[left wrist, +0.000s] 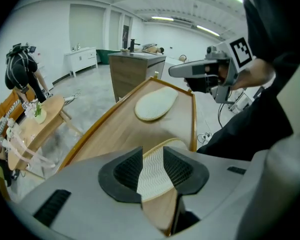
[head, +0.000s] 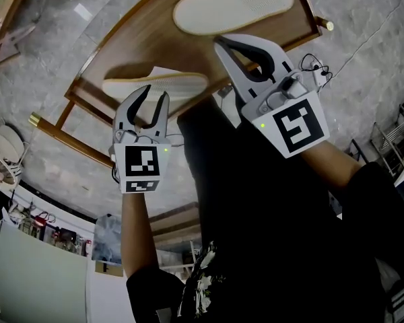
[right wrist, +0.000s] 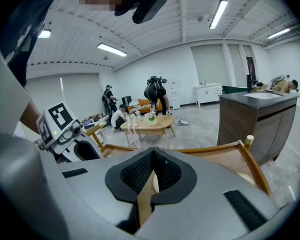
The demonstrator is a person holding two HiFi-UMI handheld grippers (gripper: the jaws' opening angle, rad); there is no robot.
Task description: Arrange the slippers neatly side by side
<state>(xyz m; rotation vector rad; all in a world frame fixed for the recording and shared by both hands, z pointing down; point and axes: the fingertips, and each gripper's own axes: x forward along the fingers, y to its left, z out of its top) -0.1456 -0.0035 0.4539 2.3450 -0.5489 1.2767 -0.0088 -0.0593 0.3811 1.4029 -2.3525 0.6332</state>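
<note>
Two cream slippers lie on a wooden tray table point(head: 138, 42) with a raised rim. The far slipper point(head: 232, 7) point(left wrist: 156, 104) lies sole up. The near slipper point(head: 155, 84) lies at the table's front edge, and its zigzag sole point(left wrist: 152, 176) shows between my left jaws. My left gripper point(head: 155, 94) point(left wrist: 153, 169) stands open, with its tips over the near slipper's edge. My right gripper point(head: 220, 41) point(right wrist: 152, 166) is shut and empty. It hovers between the two slippers, just right of the near one's end.
The table has brass-capped corners point(head: 35, 120) and stands on a grey marble floor. Cables point(head: 314, 64) lie to its right. A small round table point(left wrist: 40, 115), a dark cabinet point(left wrist: 137, 70) and several people point(right wrist: 155, 95) are farther off.
</note>
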